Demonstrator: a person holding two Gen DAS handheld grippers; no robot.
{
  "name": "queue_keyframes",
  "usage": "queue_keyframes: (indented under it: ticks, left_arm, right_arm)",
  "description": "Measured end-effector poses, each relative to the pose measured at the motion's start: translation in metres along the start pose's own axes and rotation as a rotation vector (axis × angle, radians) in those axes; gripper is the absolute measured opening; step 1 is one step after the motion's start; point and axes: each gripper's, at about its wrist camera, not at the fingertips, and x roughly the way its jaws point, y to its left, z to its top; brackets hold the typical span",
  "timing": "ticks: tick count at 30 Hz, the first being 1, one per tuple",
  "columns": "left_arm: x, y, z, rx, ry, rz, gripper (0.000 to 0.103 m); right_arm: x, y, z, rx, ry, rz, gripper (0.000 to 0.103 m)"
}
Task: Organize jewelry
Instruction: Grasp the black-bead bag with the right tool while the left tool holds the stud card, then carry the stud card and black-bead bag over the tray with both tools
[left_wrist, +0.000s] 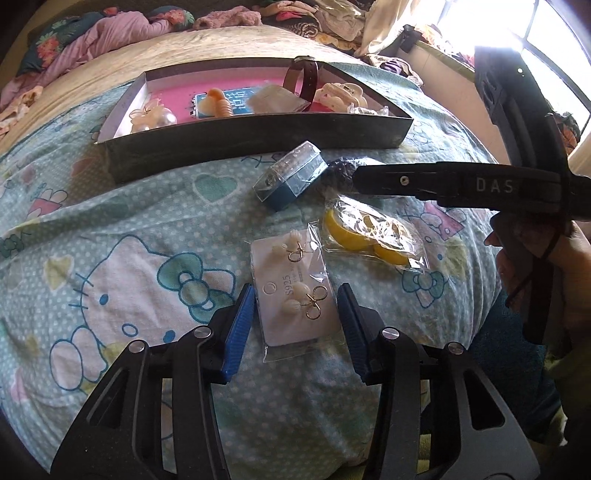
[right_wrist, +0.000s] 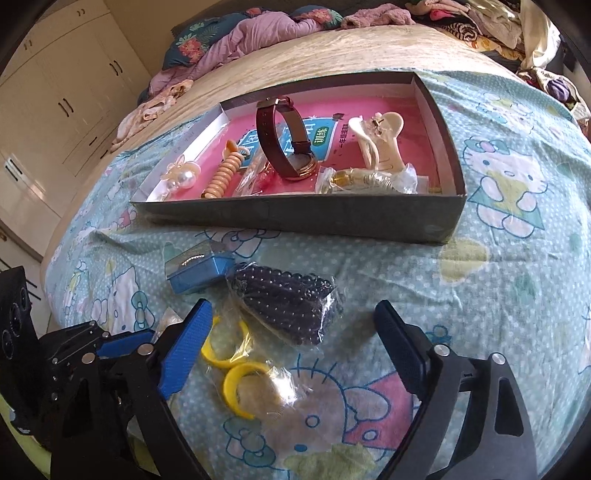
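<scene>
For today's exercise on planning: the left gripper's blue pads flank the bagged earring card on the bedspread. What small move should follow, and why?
Probably close the left gripper onto the earring card: the pads stand on either side without visibly pressing it, and it lies outside the tray.

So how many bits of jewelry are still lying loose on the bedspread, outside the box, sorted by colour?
White: 1, the earring card in its clear bag
Yellow: 1, the bagged yellow hoops
Black: 1, the bagged black beads
Blue: 1, the small blue case
Total: 4
</scene>
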Motion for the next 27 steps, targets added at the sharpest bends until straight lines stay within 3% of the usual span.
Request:
queue_keyframes:
  ticks: [3, 5, 15, 27]
  left_arm:
    - [0.001, 0.001, 0.001, -0.005, -0.001, -0.006, 0.038]
    - [0.002, 0.002, 0.001, -0.009, 0.0, -0.01, 0.038]
    - [0.006, 0.006, 0.004, -0.015, -0.007, -0.017, 0.038]
    - [-0.013, 0.0, 0.009, 0.006, -0.054, 0.009, 0.036]
  right_arm:
    - [0.006, 0.002, 0.003, -0.001, 0.005, 0.006, 0.084]
    - [0.011, 0.005, 0.006, -0.001, 0.012, 0.01, 0.076]
    - [0.022, 0.018, 0.009, -0.083, -0.018, -0.042, 0.071]
    - [-0.03, 0.002, -0.011, -0.051, -0.133, -0.004, 0.069]
